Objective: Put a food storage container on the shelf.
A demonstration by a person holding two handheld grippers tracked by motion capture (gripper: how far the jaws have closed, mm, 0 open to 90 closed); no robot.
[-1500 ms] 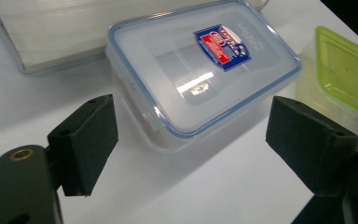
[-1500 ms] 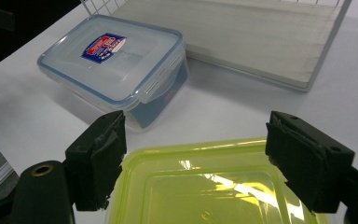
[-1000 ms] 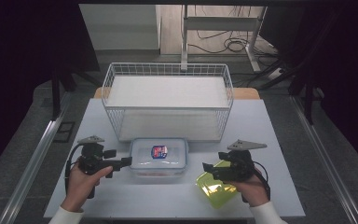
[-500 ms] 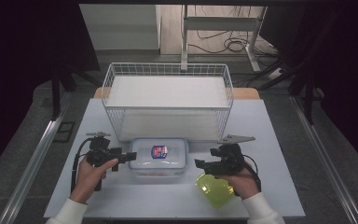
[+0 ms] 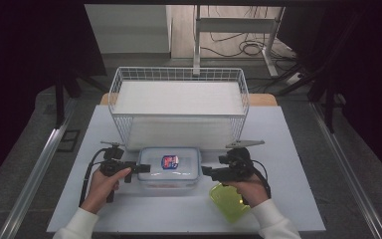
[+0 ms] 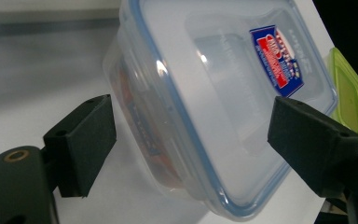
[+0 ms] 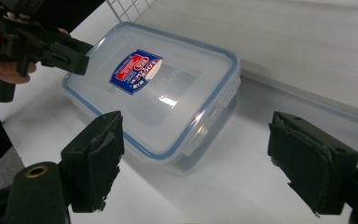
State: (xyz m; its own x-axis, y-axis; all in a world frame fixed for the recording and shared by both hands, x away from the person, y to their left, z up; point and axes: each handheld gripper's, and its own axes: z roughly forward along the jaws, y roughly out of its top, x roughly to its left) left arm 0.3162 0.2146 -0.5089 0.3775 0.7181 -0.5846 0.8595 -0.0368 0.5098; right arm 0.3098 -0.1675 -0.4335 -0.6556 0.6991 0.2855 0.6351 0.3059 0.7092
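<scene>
A pale grey table (image 5: 288, 199) is seen under the high view, with dark floor and cables behind it; on the table a clear plastic food container (image 5: 169, 167) with a blue-rimmed snap lid is set near the front edge, just in front of the white wire basket (image 5: 124, 99).

The left gripper (image 5: 140, 169) is held spread wide, its jaws reaching the container's left end; in the left gripper view that end sits between the two black pads with a gap on each side, so nothing's pinched. A red and blue label (image 6: 276, 56) is stuck on the lid, and something reddish is made out inside through the wall, too blurry to name.

The right gripper (image 5: 208, 172) is also spread open, pointed at the container's right end from just beside it; in the right gripper view the container (image 7: 154, 88) is seen ahead of the pads, not between them. A lime-green lidded box (image 5: 229, 201) is parked under the right hand (image 5: 248, 191), near the table's front edge.
</scene>
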